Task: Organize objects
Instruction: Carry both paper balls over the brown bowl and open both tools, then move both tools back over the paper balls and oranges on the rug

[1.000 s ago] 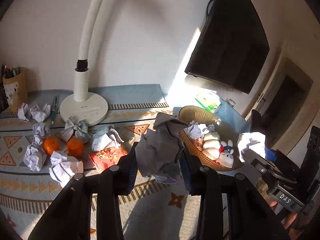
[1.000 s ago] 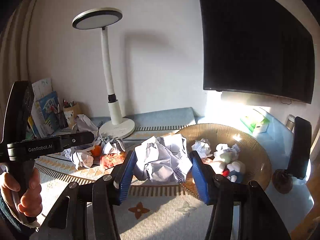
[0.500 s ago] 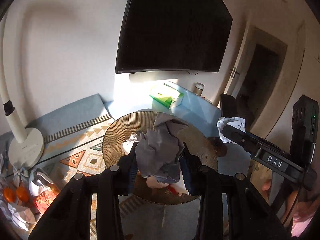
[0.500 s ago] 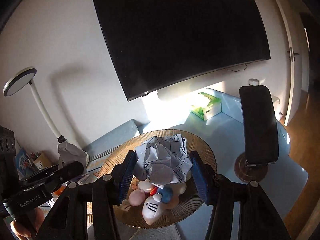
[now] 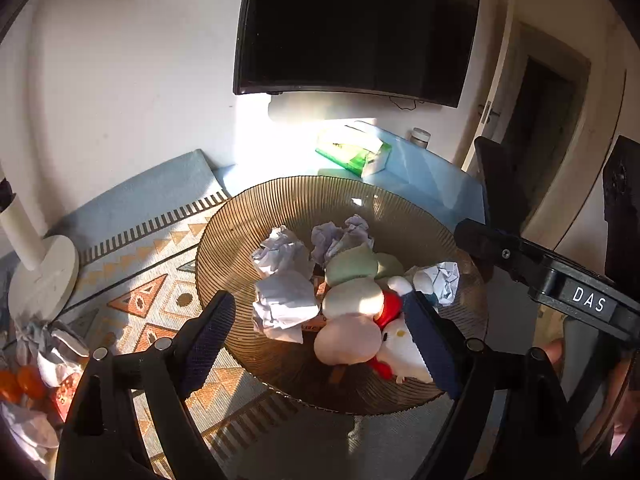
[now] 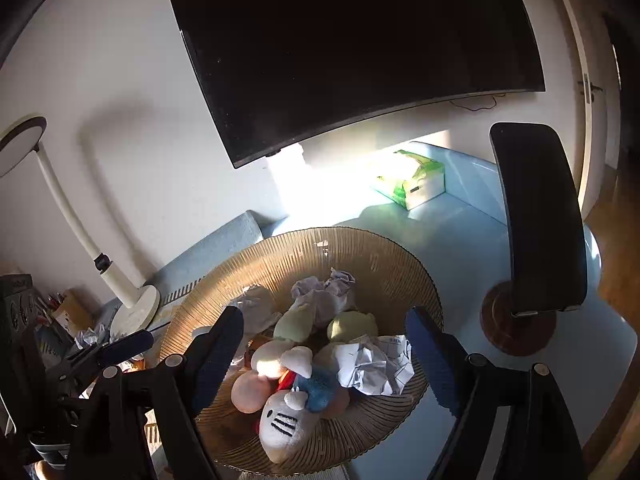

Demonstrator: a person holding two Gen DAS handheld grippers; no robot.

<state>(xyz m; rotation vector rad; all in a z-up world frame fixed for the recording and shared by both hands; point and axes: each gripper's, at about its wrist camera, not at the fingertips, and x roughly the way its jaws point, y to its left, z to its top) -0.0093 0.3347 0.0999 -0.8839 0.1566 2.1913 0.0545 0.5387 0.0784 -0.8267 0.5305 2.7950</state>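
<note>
left claw [image 5: 320,332] opening, empty, over bowl [image 5: 240,232] | right claw [image 6: 324,352] opening, empty | paper balls [image 5: 284,304] lay inside rim

One legible marking is found: the white capital letters "DAS", printed on a small black label plate [image 5: 588,300] fixed to the body of the black two-finger right gripper [image 5: 532,268], as seen in the left wrist view. Printing is present on the green-and-white cardboard tissue box [image 5: 354,151], but it is too small and blurred to be read.
</note>
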